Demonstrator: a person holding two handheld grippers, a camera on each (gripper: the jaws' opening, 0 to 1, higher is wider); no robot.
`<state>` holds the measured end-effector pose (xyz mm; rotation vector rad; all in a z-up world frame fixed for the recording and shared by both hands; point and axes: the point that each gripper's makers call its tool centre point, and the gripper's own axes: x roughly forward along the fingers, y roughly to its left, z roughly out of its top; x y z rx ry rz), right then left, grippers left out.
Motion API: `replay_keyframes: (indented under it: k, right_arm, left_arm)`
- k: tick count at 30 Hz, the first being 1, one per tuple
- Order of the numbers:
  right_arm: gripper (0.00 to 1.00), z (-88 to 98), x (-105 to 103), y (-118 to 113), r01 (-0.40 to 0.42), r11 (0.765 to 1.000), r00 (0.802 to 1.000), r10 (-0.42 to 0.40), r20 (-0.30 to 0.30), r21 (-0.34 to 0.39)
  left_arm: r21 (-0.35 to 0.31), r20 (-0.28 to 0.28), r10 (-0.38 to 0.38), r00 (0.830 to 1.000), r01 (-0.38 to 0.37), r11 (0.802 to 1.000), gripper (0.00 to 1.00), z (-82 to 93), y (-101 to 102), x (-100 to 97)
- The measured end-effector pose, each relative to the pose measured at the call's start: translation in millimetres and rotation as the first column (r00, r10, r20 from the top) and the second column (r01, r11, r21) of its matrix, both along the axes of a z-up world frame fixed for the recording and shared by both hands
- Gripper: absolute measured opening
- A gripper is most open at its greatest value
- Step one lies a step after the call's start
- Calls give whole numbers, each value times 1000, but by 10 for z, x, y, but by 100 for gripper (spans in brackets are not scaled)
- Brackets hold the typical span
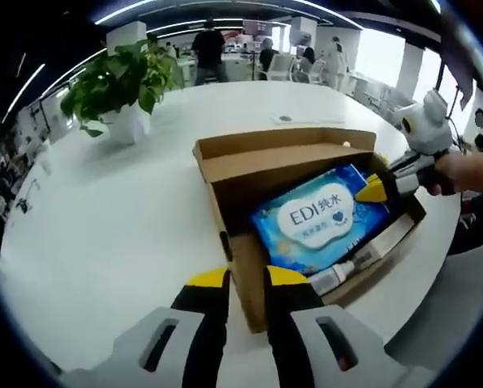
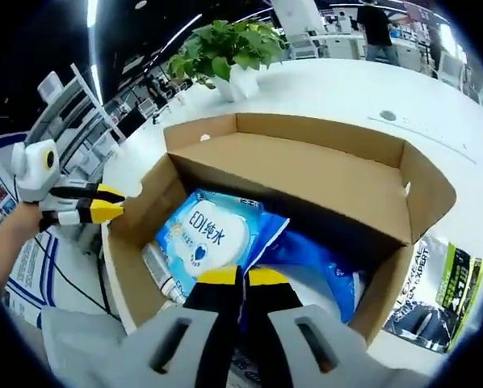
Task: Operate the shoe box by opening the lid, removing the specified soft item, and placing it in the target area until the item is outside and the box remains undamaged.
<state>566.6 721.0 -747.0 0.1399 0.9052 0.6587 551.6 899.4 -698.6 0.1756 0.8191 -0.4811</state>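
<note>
An open cardboard shoe box point(image 1: 225, 166) lies on a white table point(image 1: 104, 226), its lid point(image 2: 306, 174) folded back. Inside lies a blue soft wipes pack point(image 1: 322, 218) with a white EDI label. My left gripper point(image 1: 245, 279) is shut across the box's near wall, one jaw on each side. In the right gripper view it reaches in from the left point(image 2: 112, 202) at the box's side wall. My right gripper point(image 2: 243, 276) is shut on the edge of the wipes pack point(image 2: 205, 234). It also enters the left gripper view from the right point(image 1: 375, 187), at the pack's far end.
A small white bottle point(image 1: 334, 279) and another blue packet point(image 2: 314, 259) lie in the box. A black and green packet point(image 2: 435, 299) lies on the table beside it. A potted plant point(image 1: 120, 81) stands further back. People stand in the office behind.
</note>
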Motion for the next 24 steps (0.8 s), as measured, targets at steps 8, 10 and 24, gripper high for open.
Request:
replay_keyframes:
  k: [8, 10, 24]
  right_arm:
    - [0, -27, 7, -20, -1, 1000, 1000, 1, -11, 3]
    - [0, -30, 5, -23, -2, 1000, 1000, 2, -12, 3]
    - [0, -54, 3, -37, 1, 1000, 1000, -1, -19, 16]
  left_arm:
    - [34, -23, -89, 996, 89, 995, 15, -73, -199, 35]
    - [43, -57, -100, 993, 102, 994, 16, -164, -230, 35]
    - [110, -202, -193, 960, 218, 970, 22, -615, -439, 95]
